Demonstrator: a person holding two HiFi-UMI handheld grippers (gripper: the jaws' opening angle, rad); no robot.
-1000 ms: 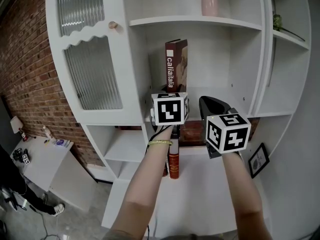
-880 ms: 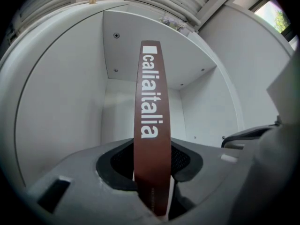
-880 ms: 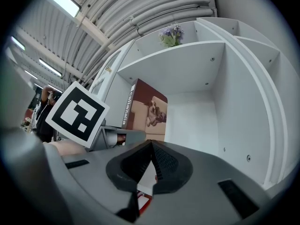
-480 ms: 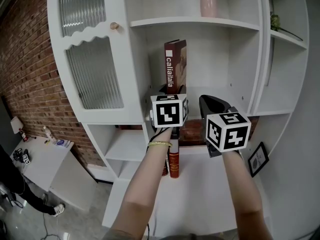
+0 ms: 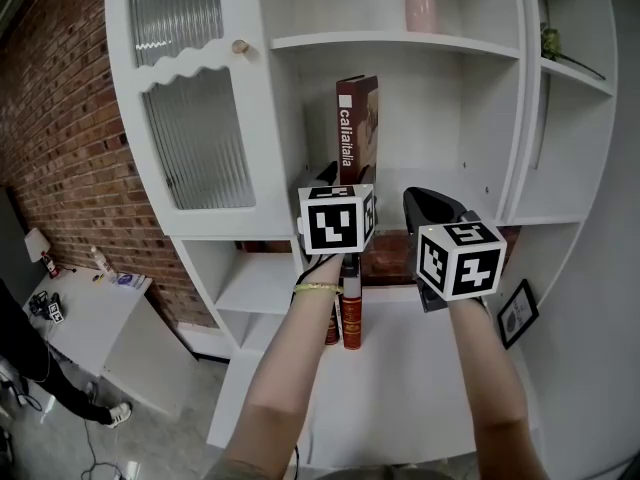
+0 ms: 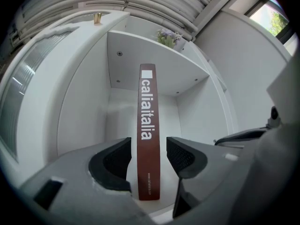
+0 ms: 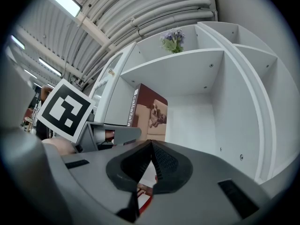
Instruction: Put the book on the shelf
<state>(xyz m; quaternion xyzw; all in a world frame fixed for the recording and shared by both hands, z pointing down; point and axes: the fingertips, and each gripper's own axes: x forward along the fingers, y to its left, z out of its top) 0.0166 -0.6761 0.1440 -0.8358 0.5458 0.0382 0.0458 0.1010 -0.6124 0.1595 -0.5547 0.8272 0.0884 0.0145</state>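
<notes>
One upright book [image 6: 146,102] stood on the shelf [image 5: 490,213] at 12 o'clock between the left gripper's [image 6: 148,146] jaws, which had just been opening and were clear of its spine; the right gripper [image 7: 151,149] at 3 o'clock was closed and empty.

1. The book [image 5: 357,128] has the word "caliaitalia" on its brown spine. The letters are white and run from the top down.
2. A small white square sits just above the word.
3. Low on the same spine, the left gripper view shows one line of tiny white print. It starts with "www". The rest is too small to read.
4. The left cube [image 5: 339,218] and the right cube [image 5: 459,260] have black-and-white square marks. These have no letters or numbers.
</notes>
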